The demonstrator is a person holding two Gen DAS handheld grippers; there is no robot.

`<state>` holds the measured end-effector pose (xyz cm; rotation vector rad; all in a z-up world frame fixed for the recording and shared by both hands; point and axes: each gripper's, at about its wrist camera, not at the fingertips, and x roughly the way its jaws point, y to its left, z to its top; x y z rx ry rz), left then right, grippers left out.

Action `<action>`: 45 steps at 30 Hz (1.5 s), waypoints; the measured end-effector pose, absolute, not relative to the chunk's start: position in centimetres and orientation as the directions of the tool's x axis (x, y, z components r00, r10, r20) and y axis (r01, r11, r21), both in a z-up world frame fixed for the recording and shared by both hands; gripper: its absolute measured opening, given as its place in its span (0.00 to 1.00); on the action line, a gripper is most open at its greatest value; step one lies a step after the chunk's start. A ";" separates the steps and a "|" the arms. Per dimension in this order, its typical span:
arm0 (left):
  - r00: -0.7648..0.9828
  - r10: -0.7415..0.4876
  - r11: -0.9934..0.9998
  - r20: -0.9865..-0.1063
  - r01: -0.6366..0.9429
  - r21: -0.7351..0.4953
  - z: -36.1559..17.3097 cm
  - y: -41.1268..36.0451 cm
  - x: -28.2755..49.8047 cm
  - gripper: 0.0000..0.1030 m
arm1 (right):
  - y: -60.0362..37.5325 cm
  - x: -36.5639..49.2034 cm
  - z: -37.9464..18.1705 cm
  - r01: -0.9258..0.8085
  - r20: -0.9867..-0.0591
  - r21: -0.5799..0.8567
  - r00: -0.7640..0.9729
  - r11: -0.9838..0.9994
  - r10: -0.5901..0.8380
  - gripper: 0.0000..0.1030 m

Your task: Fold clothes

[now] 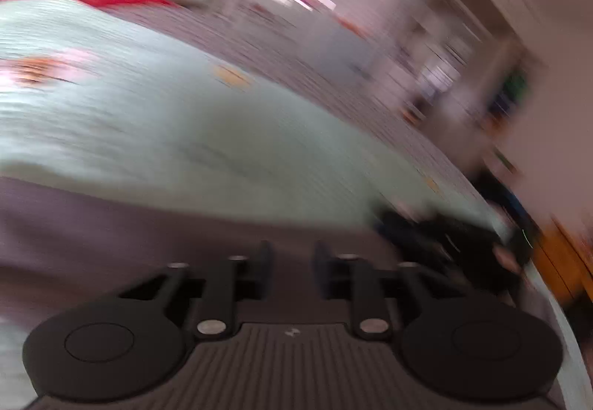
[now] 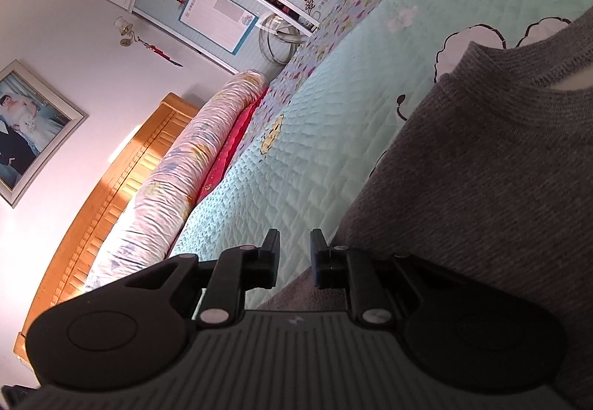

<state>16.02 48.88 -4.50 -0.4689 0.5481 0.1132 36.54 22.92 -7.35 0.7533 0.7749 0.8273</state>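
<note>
My right gripper (image 2: 294, 254) sits low over the near edge of the bed, its two black fingers (image 2: 271, 254) parted with a narrow gap between them; nothing is pinched there, and through the gap I see the mint quilted bedspread (image 2: 315, 135) and a corner of the grey knit sweater (image 2: 481, 195); the right-hand finger sits at the sweater's edge, but I cannot tell whether it touches the cloth. The sweater lies spread flat on the bedspread, filling the right side of my right wrist view, its stitched neckline (image 2: 537, 58) at the far end; cartoon prints on the bedspread peek out beside it. Along the far side of the bed I see a rolled floral duvet (image 2: 178, 172) with a red cloth (image 2: 229, 150) beside it, both against the wooden headboard (image 2: 122, 165); a framed photograph (image 2: 29, 128) hangs on the wall above, and a wardrobe with posters (image 2: 222, 13) stands further off.

My left wrist view is badly smeared by motion; even so, the left gripper (image 1: 292, 261) shows its fingers (image 1: 264, 261) apart with nothing between them; grey fabric lies under it at the lower left, and the mint bedspread stretches beyond. At the lower right of that view a dark shape (image 1: 444, 235) rests on the bed, too blurred for me to name.
</note>
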 end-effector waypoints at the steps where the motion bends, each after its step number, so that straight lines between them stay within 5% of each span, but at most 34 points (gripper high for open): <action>1: 0.814 0.028 0.906 -0.580 -0.265 -0.329 -5.7 48.7 16.9 0.08 | 22.9 36.6 -7.4 -0.345 -0.290 0.817 0.447 0.463 0.846 0.17; 4: 0.849 -0.013 0.787 -0.528 -0.317 -0.529 -7.7 52.2 15.8 0.04 | 22.8 36.7 -7.4 -0.345 -0.289 0.821 0.437 0.456 0.852 0.19; 9: 0.802 0.170 0.757 -0.573 -0.478 -0.445 -5.6 51.2 14.6 0.02 | 22.4 36.2 -7.2 -0.340 -0.243 0.858 0.392 0.384 0.888 0.27; 15: 0.890 -0.064 0.836 -0.451 -0.199 -0.512 -3.2 44.8 13.8 0.32 | 16.0 28.8 -3.7 -0.308 -0.171 0.912 0.318 0.273 0.932 0.29; 16: 0.871 -0.040 0.849 -0.489 -0.229 -0.476 -4.1 44.6 14.3 0.31 | 14.4 27.2 -3.2 -0.308 -0.172 0.912 0.317 0.272 0.933 0.29; 18: 0.815 0.052 0.860 -0.578 -0.331 -0.389 -6.2 44.9 15.4 0.04 | 11.7 24.6 -3.0 -0.287 -0.214 0.910 0.291 0.298 0.932 0.29; 21: 0.799 0.099 0.754 -0.594 -0.449 -0.479 -5.5 45.8 13.7 0.02 | 9.0 21.2 -3.8 -0.248 -0.359 0.875 0.242 0.415 0.901 0.30; 23: 0.807 0.121 0.751 -0.579 -0.455 -0.478 -3.9 44.6 12.0 0.08 | 7.3 19.0 -4.2 -0.244 -0.414 0.852 0.226 0.463 0.882 0.30; 27: 0.834 -0.133 0.700 -0.536 -0.303 -0.646 -4.0 40.9 8.9 0.33 | 4.7 16.3 -4.1 -0.263 -0.394 0.850 0.256 0.456 0.882 0.30; 29: 0.814 -0.203 0.693 -0.544 -0.273 -0.668 -4.9 39.1 8.6 0.33 | 4.5 15.5 -4.5 -0.280 -0.439 0.815 0.270 0.506 0.857 0.25; 32: 0.813 -0.234 0.664 -0.533 -0.266 -0.698 -6.2 38.0 8.8 0.33 | 4.1 14.7 -6.0 -0.346 -0.435 0.785 0.284 0.514 0.855 0.00; 42: 0.833 -0.254 0.595 -0.491 -0.266 -0.758 -6.8 38.0 9.4 0.34 | 3.3 14.6 -7.5 -0.365 -0.393 0.797 0.290 0.481 0.873 0.00; 45: 0.819 -0.255 0.634 -0.514 -0.259 -0.728 -6.0 38.1 9.6 0.25 | 3.5 14.6 -7.5 -0.367 -0.388 0.800 0.290 0.476 0.875 0.00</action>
